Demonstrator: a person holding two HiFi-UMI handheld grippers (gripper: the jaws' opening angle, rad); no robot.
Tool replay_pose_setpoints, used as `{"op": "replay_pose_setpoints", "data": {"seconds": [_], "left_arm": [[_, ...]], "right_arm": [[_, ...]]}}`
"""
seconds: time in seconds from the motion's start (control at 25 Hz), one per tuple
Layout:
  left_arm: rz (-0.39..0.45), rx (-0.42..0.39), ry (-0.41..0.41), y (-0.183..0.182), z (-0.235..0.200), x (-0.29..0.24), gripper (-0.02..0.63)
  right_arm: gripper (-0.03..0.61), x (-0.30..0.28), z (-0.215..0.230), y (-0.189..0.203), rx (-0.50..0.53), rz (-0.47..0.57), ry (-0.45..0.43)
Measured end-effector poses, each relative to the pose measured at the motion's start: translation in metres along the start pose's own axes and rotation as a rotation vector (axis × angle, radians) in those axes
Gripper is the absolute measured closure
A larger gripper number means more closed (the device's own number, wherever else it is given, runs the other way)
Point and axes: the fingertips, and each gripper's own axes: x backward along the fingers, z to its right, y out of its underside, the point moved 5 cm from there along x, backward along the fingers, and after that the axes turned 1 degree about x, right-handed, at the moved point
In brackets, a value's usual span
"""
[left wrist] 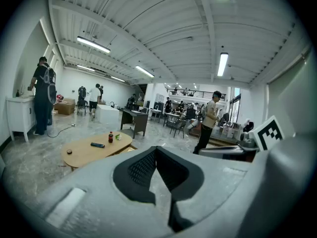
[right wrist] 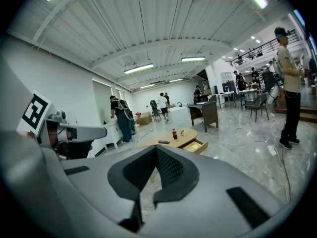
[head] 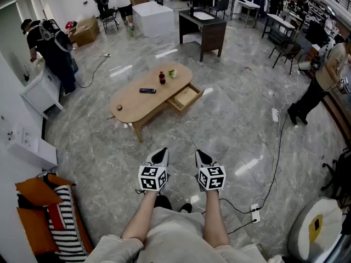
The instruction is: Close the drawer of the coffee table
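An oval wooden coffee table (head: 137,100) stands on the marble floor well ahead of me. Its drawer (head: 185,98) is pulled out on the near right side. In the head view, my left gripper (head: 160,156) and right gripper (head: 203,158) are side by side, well short of the table, both shut and empty. The left gripper view shows the left gripper (left wrist: 156,150) with the table (left wrist: 94,150) far off at the left. The right gripper (right wrist: 155,150) points toward the table (right wrist: 171,140) and the open drawer (right wrist: 195,146).
A cola bottle (head: 162,78), a green item (head: 172,74) and a dark remote (head: 147,91) lie on the table. Cables and a power strip (head: 255,212) run along the floor at the right. A dark desk (head: 203,29) stands behind, a white cabinet (head: 41,92) at the left, and several people around.
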Motion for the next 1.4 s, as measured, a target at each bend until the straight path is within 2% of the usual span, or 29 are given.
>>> {"op": "replay_pose_setpoints", "data": {"seconds": [0.16, 0.44, 0.56, 0.8, 1.0, 1.12, 1.4], "left_arm": [[0.002, -0.023, 0.000, -0.002, 0.005, -0.005, 0.604], [-0.017, -0.017, 0.002, -0.003, 0.000, -0.016, 0.604], [-0.014, 0.005, 0.004, -0.002, -0.007, -0.026, 0.604], [-0.070, 0.049, -0.060, 0.003, -0.025, -0.078, 0.604], [-0.041, 0.059, 0.012, -0.019, -0.021, -0.117, 0.604], [-0.027, 0.055, 0.049, -0.034, -0.018, -0.143, 0.604], [0.002, 0.049, 0.100, -0.073, -0.016, -0.211, 0.604]], "right_arm": [[0.563, -0.002, 0.007, -0.006, 0.005, 0.014, 0.008], [0.563, -0.015, 0.010, -0.012, 0.032, 0.004, 0.004], [0.563, -0.023, 0.015, -0.014, -0.003, 0.040, 0.002], [0.563, -0.045, 0.045, -0.023, -0.042, 0.025, -0.018], [0.563, -0.052, 0.087, -0.024, -0.117, -0.002, 0.024], [0.563, -0.058, 0.111, -0.038, -0.152, 0.011, 0.038], [0.563, -0.088, 0.153, -0.086, -0.120, 0.002, 0.062]]}}
